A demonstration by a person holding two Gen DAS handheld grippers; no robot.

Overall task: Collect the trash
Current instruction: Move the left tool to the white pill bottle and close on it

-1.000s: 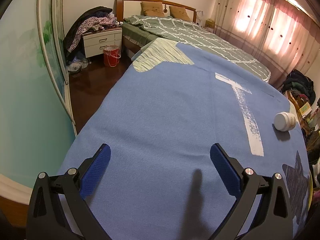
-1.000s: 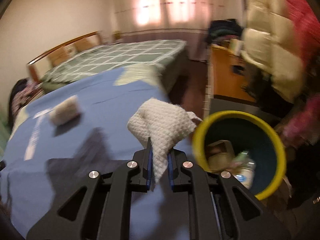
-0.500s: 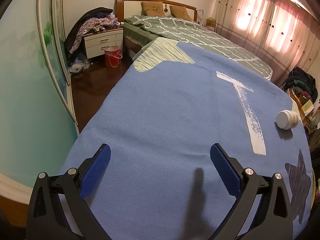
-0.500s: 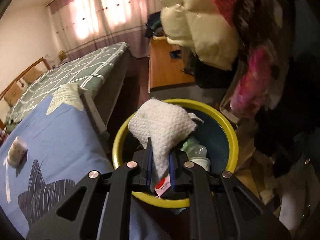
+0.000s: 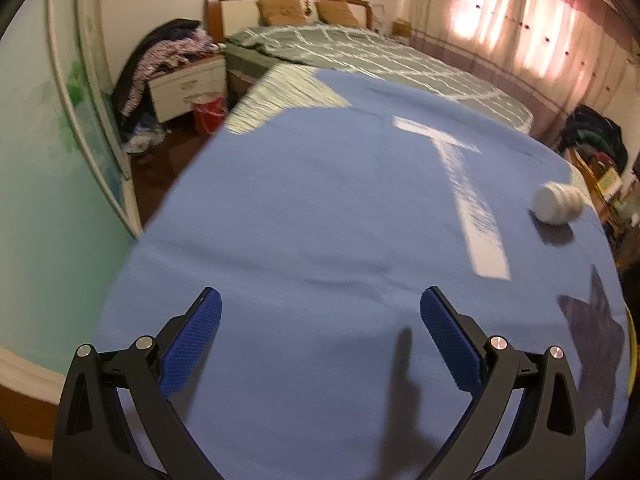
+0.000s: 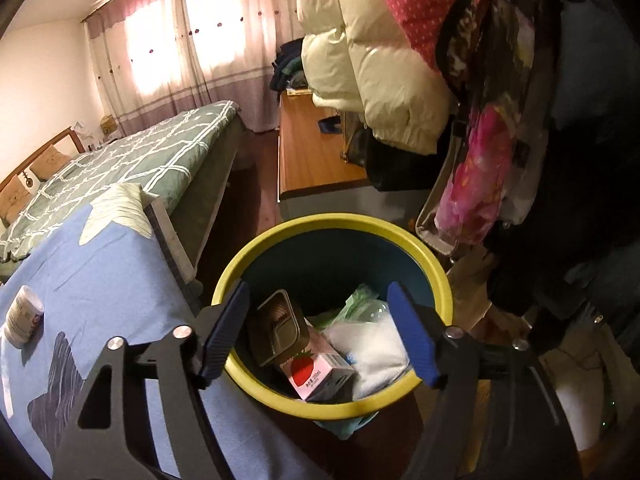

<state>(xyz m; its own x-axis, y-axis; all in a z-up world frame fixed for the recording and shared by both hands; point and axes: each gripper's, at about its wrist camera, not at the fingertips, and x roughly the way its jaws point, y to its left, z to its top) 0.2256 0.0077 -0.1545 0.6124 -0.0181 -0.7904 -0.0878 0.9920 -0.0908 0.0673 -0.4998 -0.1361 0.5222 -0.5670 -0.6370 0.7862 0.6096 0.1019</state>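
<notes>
Now that the right tongs [image 6: 318, 330] are opening above the yellow-rimmed bin [image 6: 434, 266], the white cloth they carried a second ago lies inside [image 6: 370, 346]. One white tub [image 5: 558, 209] remains on the blue blanket [image 5: 320, 220]; left tongs [image 5: 320, 342] hover wide, empty.

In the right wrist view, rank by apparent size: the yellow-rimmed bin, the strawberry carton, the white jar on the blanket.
1. Yellow-rimmed bin, clearly largest.
2. and 3. Strawberry carton and white jar: these look about alike, and the jar lies at the view's distorted edge, so I won't rank them.
</notes>
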